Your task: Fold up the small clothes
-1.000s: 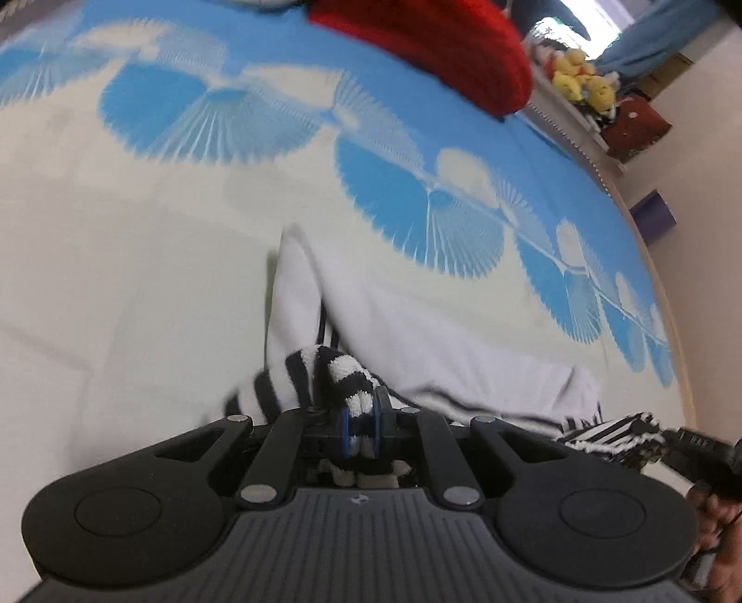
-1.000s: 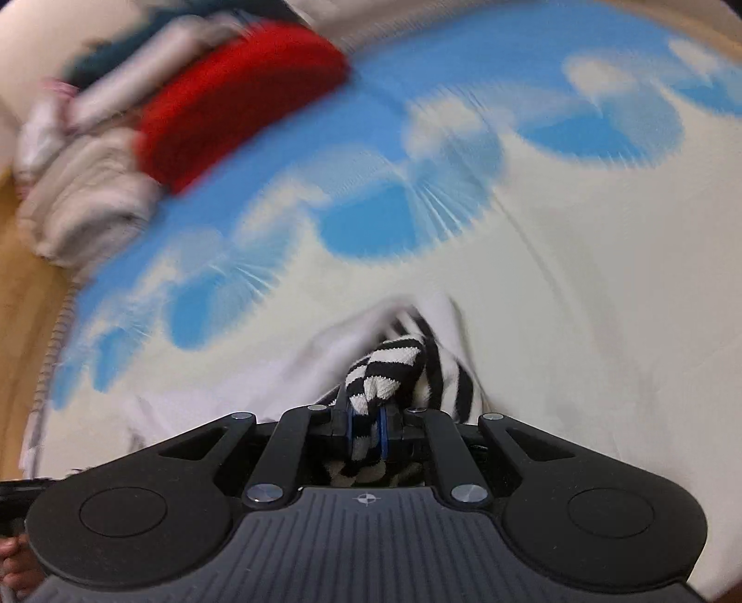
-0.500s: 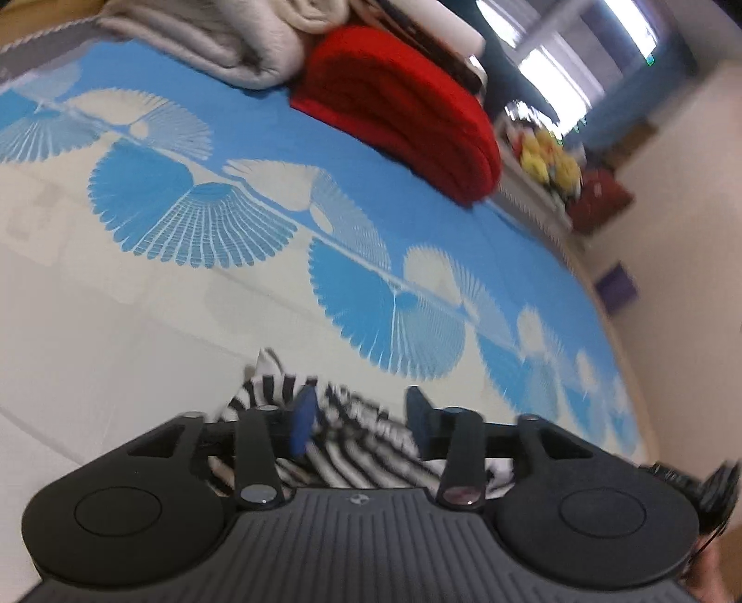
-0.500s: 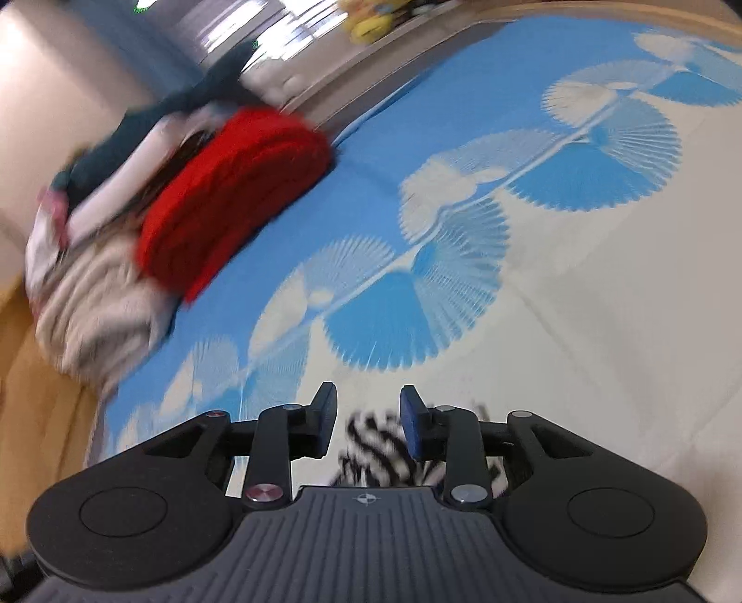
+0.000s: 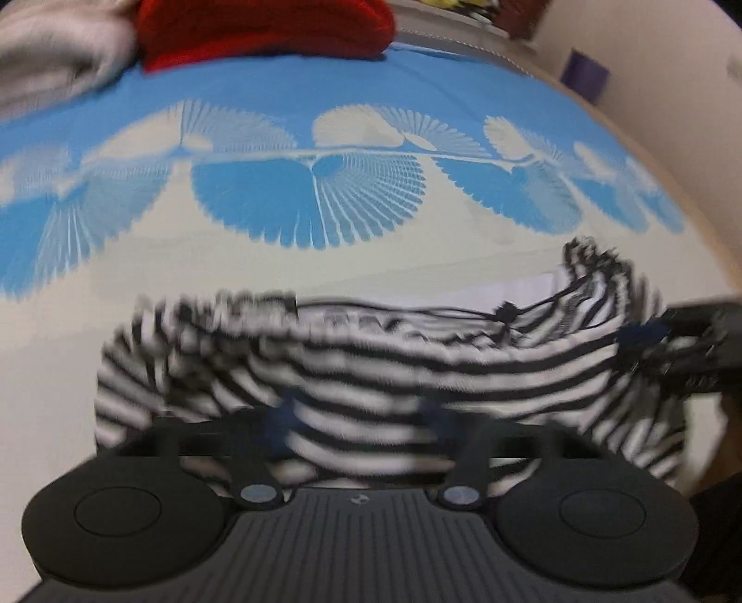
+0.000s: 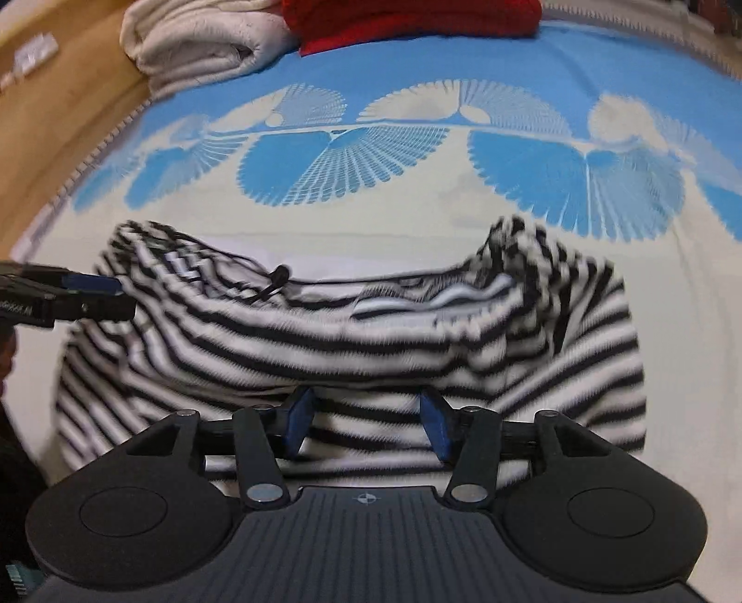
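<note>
Black-and-white striped knit garment [image 6: 352,352] lies spread on the cream and blue fan-patterned bedspread [image 6: 463,55], its long axis running left to right across both wrist views. Motion blur softens the stripes, so hems and sleeves are hard to separate; its near edge is hidden behind each gripper body. At the garment's left end, in the right wrist view, the left gripper [image 6: 99,290] enters from the frame edge, mostly cut off. Its jaws are closing; in its own view they stand apart over the cloth with stripes showing between the blue pads, pressing nothing. Right of centre, the right gripper [image 6: 366,420] hovers just over the garment's near edge, jaws opening, cloth visible between them but not pinched. Beyond the garment, a folded cream blanket [image 6: 199,41] and a red knit bundle [image 6: 412,16] are partly cut off.
</note>
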Available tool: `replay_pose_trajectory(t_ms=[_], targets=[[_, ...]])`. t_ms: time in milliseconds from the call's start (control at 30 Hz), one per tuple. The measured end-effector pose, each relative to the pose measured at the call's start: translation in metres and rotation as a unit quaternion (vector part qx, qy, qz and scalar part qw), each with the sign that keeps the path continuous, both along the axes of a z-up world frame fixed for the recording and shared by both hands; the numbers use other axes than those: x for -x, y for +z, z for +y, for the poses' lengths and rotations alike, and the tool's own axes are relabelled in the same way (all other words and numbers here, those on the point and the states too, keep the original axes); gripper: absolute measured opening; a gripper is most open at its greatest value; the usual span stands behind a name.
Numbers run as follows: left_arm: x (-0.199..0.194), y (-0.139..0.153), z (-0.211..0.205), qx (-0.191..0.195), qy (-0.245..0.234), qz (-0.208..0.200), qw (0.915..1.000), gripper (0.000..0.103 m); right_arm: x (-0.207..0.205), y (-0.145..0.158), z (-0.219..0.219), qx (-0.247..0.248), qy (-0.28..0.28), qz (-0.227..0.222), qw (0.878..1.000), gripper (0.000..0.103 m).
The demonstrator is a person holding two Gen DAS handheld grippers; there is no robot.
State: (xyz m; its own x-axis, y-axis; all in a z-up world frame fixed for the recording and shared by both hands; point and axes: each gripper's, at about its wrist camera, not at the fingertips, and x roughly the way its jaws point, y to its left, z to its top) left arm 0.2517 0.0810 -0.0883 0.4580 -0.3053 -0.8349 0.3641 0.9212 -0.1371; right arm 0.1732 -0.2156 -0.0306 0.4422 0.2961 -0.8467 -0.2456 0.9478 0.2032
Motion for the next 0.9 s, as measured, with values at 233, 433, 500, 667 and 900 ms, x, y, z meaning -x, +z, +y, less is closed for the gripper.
replay_pose_trajectory(t_ms=[233, 433, 500, 667, 900], targets=[[-0.027, 0.028, 0.028, 0.077, 0.134, -0.113, 0.9816, 0.002, -0.024, 0.031, -0.005, -0.021, -0.105, -0.140, 0.984, 0.000], [-0.056, -0.022, 0.024, 0.049, 0.123, 0.039, 0.9904, 0.053, -0.049, 0.025, -0.013, -0.012, -0.157, -0.138, 0.978, 0.000], [-0.058, -0.023, 0.035, 0.060, 0.130, 0.056, 0.9881, 0.053, -0.053, 0.023, -0.018, -0.013, -0.151, -0.131, 0.980, 0.001], [-0.055, 0.009, 0.089, 0.124, 0.184, 0.003, 0.9750, 0.058, -0.048, 0.029, -0.054, -0.049, -0.173, -0.110, 0.978, 0.033], [-0.059, -0.011, 0.098, 0.040, 0.161, 0.031, 0.9856, 0.073, -0.035, 0.012, -0.028, 0.018, -0.035, -0.073, 0.997, 0.052]])
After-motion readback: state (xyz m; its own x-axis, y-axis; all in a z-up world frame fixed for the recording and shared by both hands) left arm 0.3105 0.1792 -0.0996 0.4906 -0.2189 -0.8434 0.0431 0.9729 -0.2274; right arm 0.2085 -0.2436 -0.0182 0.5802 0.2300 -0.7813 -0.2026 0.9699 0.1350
